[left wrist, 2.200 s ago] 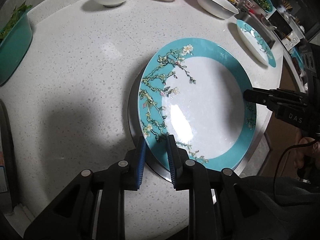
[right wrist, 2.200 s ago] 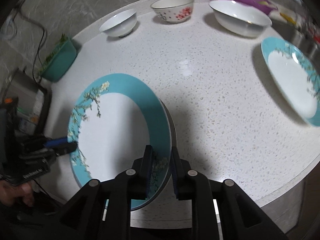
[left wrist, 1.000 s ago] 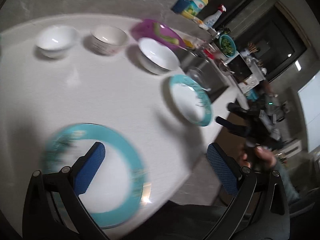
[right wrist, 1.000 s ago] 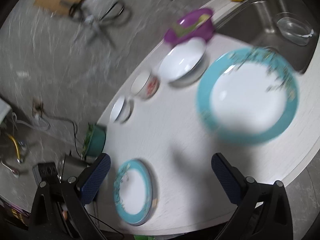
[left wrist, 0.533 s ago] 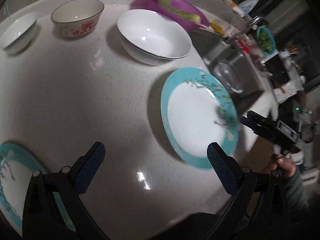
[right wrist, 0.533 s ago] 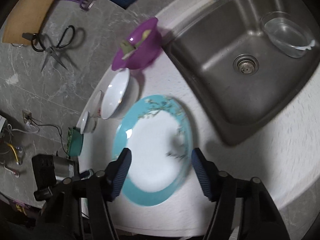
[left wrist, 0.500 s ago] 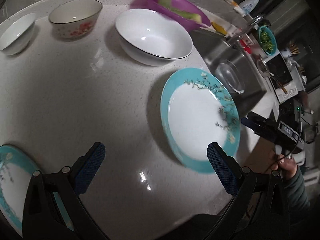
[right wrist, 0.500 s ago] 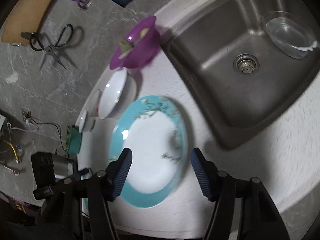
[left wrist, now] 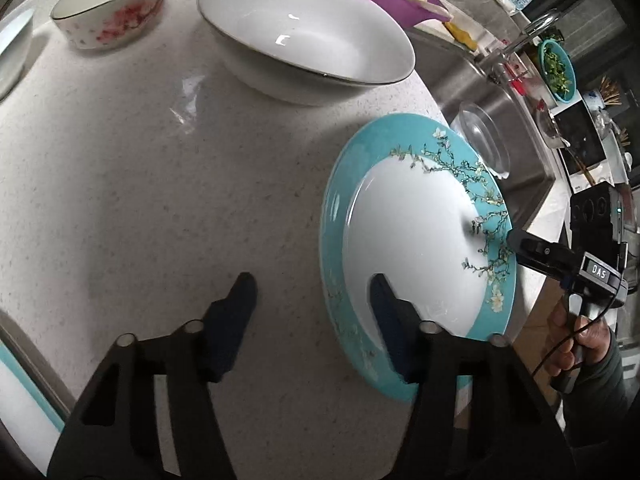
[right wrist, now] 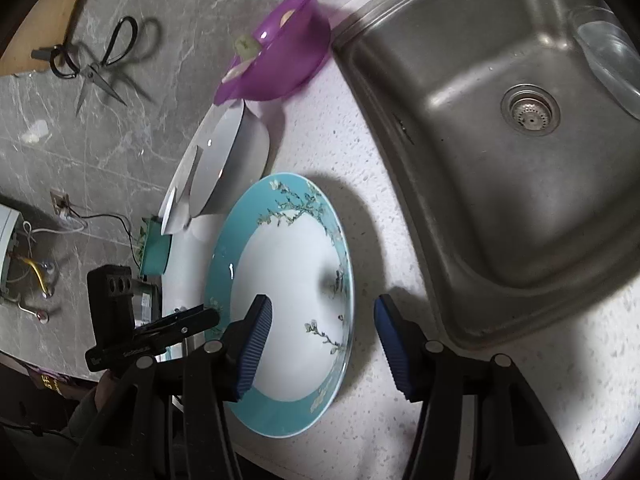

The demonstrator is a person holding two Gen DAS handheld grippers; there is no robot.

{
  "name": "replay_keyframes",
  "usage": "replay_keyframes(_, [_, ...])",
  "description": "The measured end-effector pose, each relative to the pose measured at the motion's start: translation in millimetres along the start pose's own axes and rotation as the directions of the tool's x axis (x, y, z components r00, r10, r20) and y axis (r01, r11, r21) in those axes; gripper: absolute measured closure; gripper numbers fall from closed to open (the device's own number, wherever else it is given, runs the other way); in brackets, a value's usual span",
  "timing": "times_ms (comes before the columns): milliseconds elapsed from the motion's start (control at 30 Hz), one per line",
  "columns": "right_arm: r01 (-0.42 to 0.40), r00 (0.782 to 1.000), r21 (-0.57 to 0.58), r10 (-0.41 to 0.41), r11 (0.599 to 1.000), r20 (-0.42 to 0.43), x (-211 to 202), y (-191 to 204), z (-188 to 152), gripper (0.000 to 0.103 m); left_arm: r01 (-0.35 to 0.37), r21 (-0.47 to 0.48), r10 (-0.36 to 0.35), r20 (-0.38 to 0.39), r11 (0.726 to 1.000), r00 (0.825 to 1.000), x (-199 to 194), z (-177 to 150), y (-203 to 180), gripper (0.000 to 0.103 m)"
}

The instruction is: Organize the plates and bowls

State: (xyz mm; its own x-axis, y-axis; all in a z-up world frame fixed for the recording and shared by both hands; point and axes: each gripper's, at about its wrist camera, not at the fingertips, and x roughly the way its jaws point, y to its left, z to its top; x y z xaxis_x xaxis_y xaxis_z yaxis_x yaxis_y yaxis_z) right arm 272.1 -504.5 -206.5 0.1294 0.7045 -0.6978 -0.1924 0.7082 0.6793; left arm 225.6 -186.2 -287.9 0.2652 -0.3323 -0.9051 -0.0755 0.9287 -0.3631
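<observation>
On my left, the left gripper point(left wrist: 312, 292) hangs over the speckled counter point(left wrist: 160, 184) with its jaws closing, one pad over bare counter and the other above the near rim of the teal floral plate point(left wrist: 416, 240); the rim sits between them, not yet pinched. The plate lies flat by the counter's curved edge, right beside the sink point(right wrist: 500, 152). Behind it stand a large white bowl point(left wrist: 308, 36) and a small floral bowl point(left wrist: 116, 4).

On the far side of the plate, my right gripper point(right wrist: 322, 332) straddles the opposite rim, its jaws also closing and not yet gripping.

I judge the main risk is uneven pinching: if one side catches first, the glossy plate could tip, slide toward the sink or off the counter edge. A pad could also ride over the rim and simply push the plate.

I cannot see whether either lower pad is under the rim. A white bowl point(left wrist: 12, 48) and another teal rim point(left wrist: 24, 392) are cut off at the left edge.
</observation>
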Motion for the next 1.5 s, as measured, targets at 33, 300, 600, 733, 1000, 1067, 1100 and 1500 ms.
replay_keyframes(33, [0.001, 1.000, 0.000, -0.001, 1.000, -0.006, 2, -1, 1, 0.046, 0.005, 0.001, -0.005, -0.003, 1.000, 1.000, 0, 1, 1, 0.055])
replay_keyframes(300, [0.031, 0.999, -0.027, -0.032, 0.999, -0.043, 9, -2, 4, 0.077, 0.032, 0.020, -0.032, -0.024, 0.999, 0.999, 7, -3, -16, 0.085])
replay_keyframes(600, [0.100, 0.991, -0.057, -0.105, 0.993, -0.086, 14, 4, 8, 0.095, -0.001, 0.005, 0.001, -0.015, 1.000, 1.000, 7, 4, -15, 0.091])
replay_keyframes(733, [0.132, 0.987, -0.050, -0.136, 0.990, -0.088, 15, 7, 8, 0.094, 0.003, -0.006, -0.003, -0.010, 1.000, 1.000, 6, 3, -15, 0.091])
replay_keyframes(1000, [0.141, 0.985, -0.059, -0.146, 0.988, -0.090, 13, 22, 4, 0.093, -0.008, -0.021, 0.009, 0.034, 1.000, 0.999, -17, -5, -10, 0.091])
replay_keyframes(1067, [0.136, 0.986, -0.075, -0.143, 0.988, -0.090, 11, 32, 3, 0.093, -0.010, -0.025, 0.012, 0.049, 1.000, 0.999, -26, -7, -8, 0.091])
replay_keyframes(1100, [0.134, 0.986, -0.081, -0.141, 0.988, -0.090, 11, 37, 2, 0.093, -0.013, -0.030, 0.015, 0.059, 0.999, 0.998, -32, -10, -6, 0.091])
replay_keyframes(1500, [0.064, 0.988, -0.253, -0.098, 0.965, -0.123, 32, 126, -11, 0.092, -0.029, -0.139, 0.058, 0.209, 0.990, 0.976, -117, -49, 43, 0.091])
